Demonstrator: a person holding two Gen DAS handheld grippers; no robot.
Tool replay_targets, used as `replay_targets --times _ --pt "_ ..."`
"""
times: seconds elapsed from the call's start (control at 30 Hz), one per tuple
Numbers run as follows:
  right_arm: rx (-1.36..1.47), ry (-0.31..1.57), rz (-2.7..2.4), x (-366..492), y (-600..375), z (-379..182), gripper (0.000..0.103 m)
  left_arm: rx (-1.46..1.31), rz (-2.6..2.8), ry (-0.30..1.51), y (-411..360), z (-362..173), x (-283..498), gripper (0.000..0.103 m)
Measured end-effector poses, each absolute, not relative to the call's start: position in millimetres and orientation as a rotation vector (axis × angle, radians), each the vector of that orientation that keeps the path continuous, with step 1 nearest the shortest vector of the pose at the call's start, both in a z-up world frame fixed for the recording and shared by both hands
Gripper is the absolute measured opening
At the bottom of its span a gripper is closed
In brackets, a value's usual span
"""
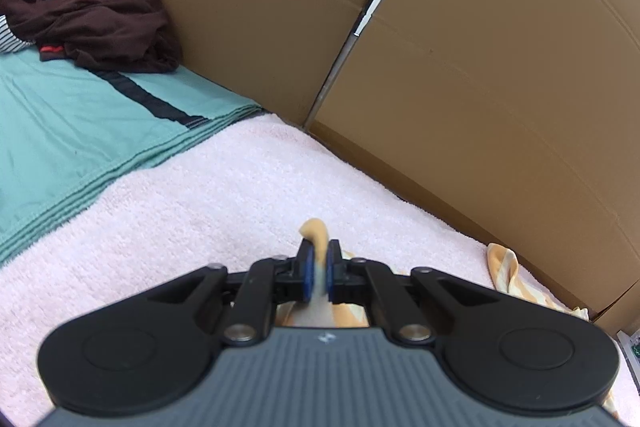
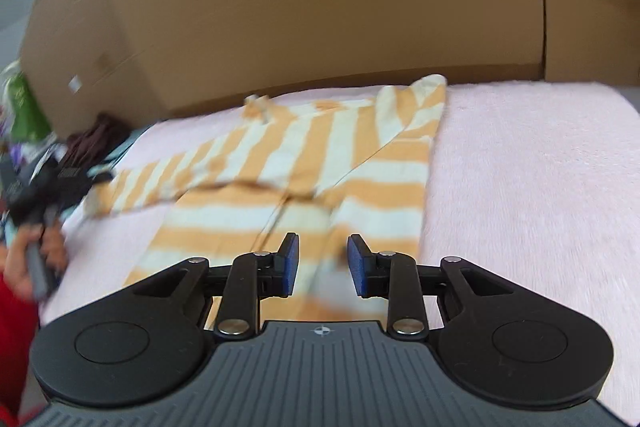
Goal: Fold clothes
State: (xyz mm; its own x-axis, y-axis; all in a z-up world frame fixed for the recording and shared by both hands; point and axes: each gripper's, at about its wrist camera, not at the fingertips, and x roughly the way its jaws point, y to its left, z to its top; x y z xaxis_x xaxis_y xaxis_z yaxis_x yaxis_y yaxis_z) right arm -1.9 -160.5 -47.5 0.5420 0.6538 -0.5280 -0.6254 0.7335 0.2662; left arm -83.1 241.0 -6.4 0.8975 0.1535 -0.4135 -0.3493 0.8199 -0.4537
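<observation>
The orange-and-cream striped shirt [image 2: 304, 163] lies spread across the middle of the right wrist view, on a pale pink fleecy blanket [image 2: 520, 187]. Its lower part runs down to the gripper at the bottom of the frame, and one sleeve stretches toward the left edge. The picture is blurred, so the folds are hard to read.

The right gripper [image 2: 322, 265] sits at lower centre with its blue-padded fingers well apart, holding nothing; the shirt's striped cloth shows in the gap behind them.

In the left wrist view, the left gripper [image 1: 317, 273] at lower centre has its blue pads pressed together on a bunch of the shirt's orange cloth [image 1: 316, 233], which pokes up above the fingertips. More of the shirt lies at the lower right of that frame, just beside the cardboard.

At the left edge of the right wrist view the left gripper appears again as a blurred dark shape, gripped by a hand [image 2: 44, 251] with a red sleeve below it.

A folded teal garment [image 1: 72, 119] with a dark stripe lies at the left of the left wrist view, and a crumpled dark brown garment [image 1: 100, 27] sits heaped at upper left. Large cardboard boxes [image 1: 480, 47] stand along the blanket's far edge.
</observation>
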Motion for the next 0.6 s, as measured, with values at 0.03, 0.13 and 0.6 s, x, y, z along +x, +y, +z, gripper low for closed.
replay_targets --times 0.03,0.13,0.6 --pt "0.020 0.624 0.774 -13.7 -158.8 -47.3 0.030 -0.548 0.274 0.373 240.9 -6.6 -83.2 0.000" --pt "-0.081 0.564 0.696 -27.0 -142.8 -51.3 0.030 -0.551 0.276 0.375 240.7 -7.0 -83.6 0.000" --pt "0.061 0.561 0.626 -17.6 -155.3 -57.7 0.018 -0.600 0.262 0.378 247.9 -10.0 -83.1 0.000"
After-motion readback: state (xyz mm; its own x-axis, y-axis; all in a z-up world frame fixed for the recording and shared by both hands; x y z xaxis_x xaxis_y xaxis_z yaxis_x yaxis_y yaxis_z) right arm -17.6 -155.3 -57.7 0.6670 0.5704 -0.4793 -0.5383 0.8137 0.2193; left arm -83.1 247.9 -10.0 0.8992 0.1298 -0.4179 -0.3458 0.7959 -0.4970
